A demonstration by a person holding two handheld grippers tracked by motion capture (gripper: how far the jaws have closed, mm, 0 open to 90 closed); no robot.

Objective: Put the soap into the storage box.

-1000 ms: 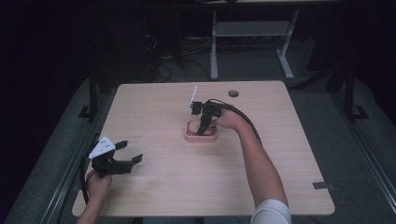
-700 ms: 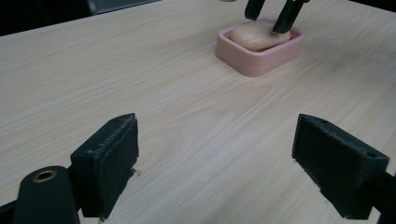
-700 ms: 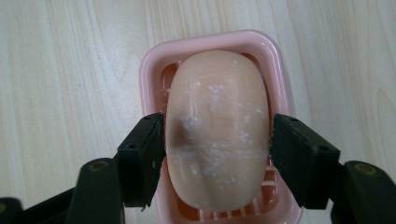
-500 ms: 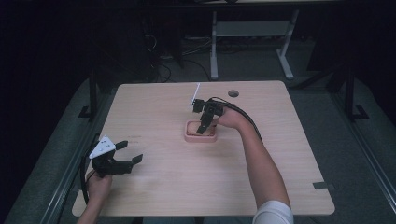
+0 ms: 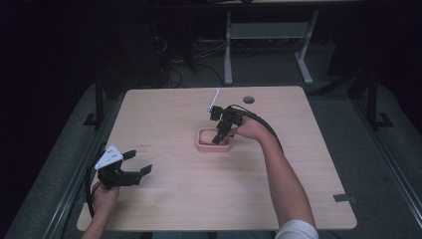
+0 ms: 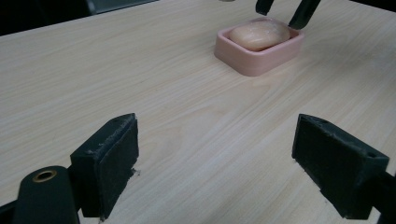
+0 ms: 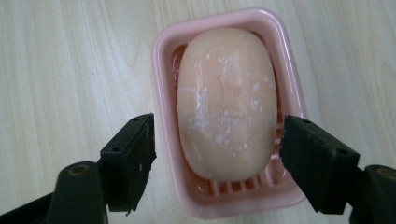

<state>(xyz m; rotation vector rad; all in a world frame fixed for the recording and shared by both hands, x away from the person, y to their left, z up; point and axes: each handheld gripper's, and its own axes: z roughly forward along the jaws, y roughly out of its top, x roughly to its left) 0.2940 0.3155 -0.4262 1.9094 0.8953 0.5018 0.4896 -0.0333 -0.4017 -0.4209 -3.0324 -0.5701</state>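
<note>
A: Item one, soap (image 7: 227, 102). Pale peach oval bar, white flecks on top. Location?

B: Lying in the pink soap dish (image 7: 163, 51), which sits near the middle of the wooden table (image 5: 179, 114). In the right gripper view the bar's long axis runs along the dish's long axis, straight away from the camera, one rounded end towards the jaws and the other towards the far rim

A: Anything obscured?

B: The underside of the bar and most of the dish floor; a few drainage ribs show at the near end only. A faint stamp on the bar's top is too soft to read. In the high view the right gripper (image 5: 222, 136) covers the bar, so just the dish rim can be made out there

A: Item two, right gripper. State?

B: Jaws spread wide, one to each side of the dish's near half, both outside its walls as seen from its own camera. Whether they touch the rim cannot be told. Nothing is held

A: Item three, left gripper (image 5: 137, 166)?

B: Near the table's front left corner, well apart from the dish, jaws likewise parted and empty. Its own view shows the dish far off, top edge of frame cutting off the other gripper's tips (image 6: 302, 11) above it
</note>
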